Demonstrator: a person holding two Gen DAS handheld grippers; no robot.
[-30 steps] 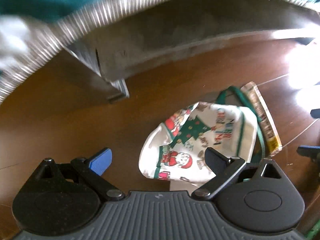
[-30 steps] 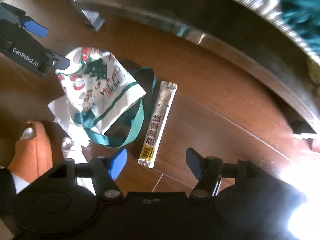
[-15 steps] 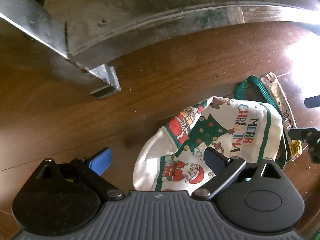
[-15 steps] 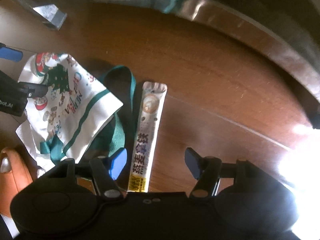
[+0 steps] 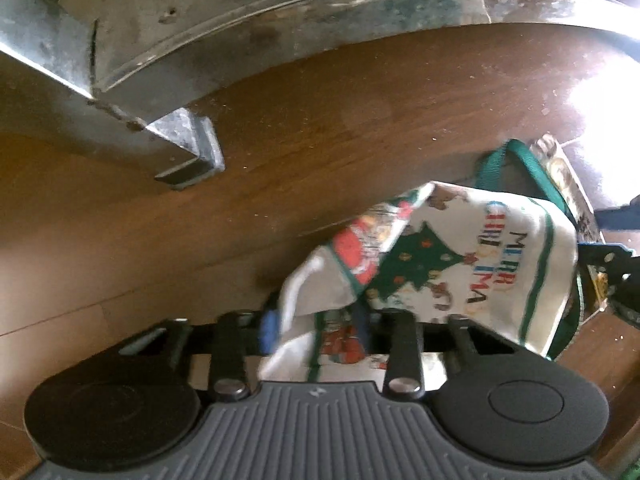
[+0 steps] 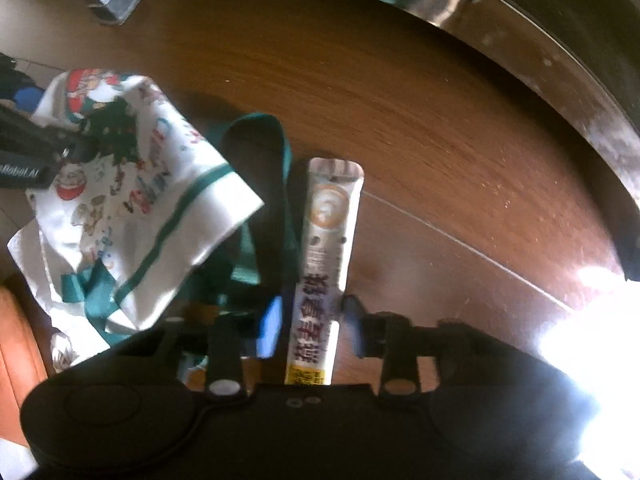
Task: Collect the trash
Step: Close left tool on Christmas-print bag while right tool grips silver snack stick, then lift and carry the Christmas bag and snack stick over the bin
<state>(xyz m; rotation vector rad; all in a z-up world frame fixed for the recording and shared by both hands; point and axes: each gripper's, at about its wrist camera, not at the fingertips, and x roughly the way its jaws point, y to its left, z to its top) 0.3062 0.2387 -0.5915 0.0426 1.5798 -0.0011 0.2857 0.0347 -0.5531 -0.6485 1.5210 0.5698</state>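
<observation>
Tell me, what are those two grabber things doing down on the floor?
A person is picking up trash with them. The left gripper is closing its jaws on the edge of a Christmas tote bag lying on the wooden floor. The right gripper is closing around a long snack wrapper beside the bag's green strap. Nothing is lifted yet.

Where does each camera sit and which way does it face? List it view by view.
Left wrist: on the left gripper, facing down at the floor; jaws closing around the Christmas bag.
Right wrist: on the right gripper, facing down; jaws closing around the snack stick wrapper.
Shared: bag, wrapper, wooden floor, metal frame.
</observation>
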